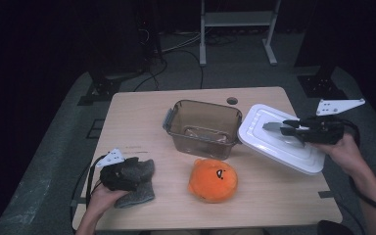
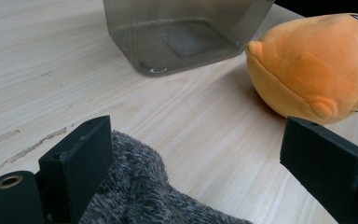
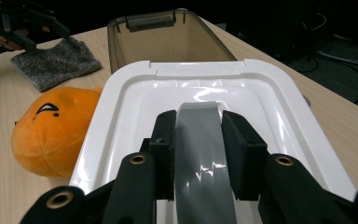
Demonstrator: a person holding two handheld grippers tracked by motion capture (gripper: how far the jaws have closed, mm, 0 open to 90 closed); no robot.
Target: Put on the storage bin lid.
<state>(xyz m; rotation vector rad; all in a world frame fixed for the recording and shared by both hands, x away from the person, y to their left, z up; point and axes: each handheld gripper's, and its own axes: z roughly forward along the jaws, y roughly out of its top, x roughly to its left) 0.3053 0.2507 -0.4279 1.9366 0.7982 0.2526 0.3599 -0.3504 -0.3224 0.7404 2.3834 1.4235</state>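
Observation:
A white plastic lid (image 1: 274,144) with a grey handle (image 3: 203,154) hangs tilted just right of the clear grey bin (image 1: 203,128). My right gripper (image 1: 288,127) is shut on that handle, one jaw on each side of it (image 3: 199,122). The bin stands open and upright mid-table, with the lid's far edge close to its rim (image 3: 168,42). At the front left, my left gripper (image 1: 126,172) rests over a grey fuzzy cloth (image 1: 139,191). Its jaws stand wide open (image 2: 198,144), and the cloth (image 2: 140,191) lies by the left jaw without being pinched.
An orange plush toy (image 1: 213,180) lies in front of the bin, between the two hands (image 2: 317,65) (image 3: 51,130). The wooden table (image 1: 142,112) has bare room at its back left. A metal stand (image 1: 237,19) and cables lie on the floor beyond the table.

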